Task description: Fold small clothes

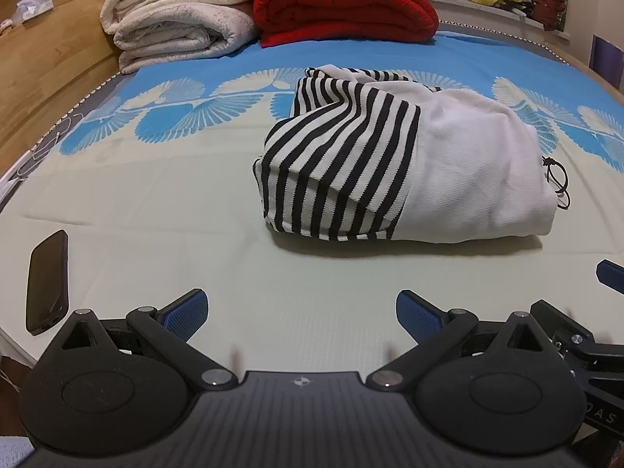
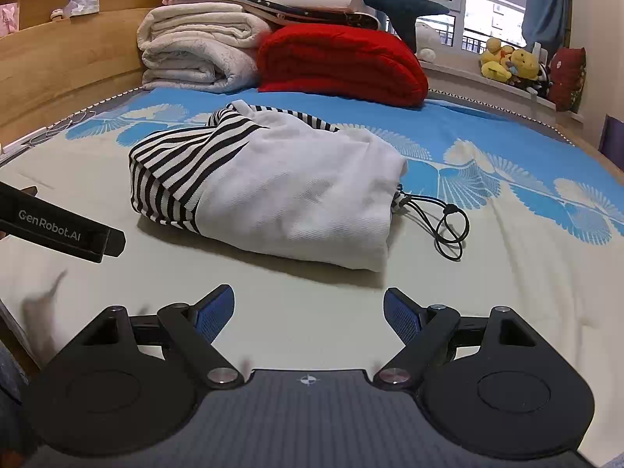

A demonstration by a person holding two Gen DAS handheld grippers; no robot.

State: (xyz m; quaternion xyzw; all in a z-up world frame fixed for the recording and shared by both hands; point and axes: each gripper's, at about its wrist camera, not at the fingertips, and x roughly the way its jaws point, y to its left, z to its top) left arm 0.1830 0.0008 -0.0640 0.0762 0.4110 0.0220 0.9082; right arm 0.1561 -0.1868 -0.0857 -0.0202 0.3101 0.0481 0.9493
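The folded garment (image 1: 394, 160) lies at the centre of the bed (image 1: 156, 234). Its drawstring (image 2: 444, 226) trails off its right side. Two blanket rolls (image 1: 179, 15) sit at the far edge. A phone (image 1: 46, 280) lies at the near-left edge.

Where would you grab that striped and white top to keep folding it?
Probably the near white corner of the striped and white top, by the black drawstring. That folded edge lies loose and thin on the bed, so the open right gripper could slide in low from the front.
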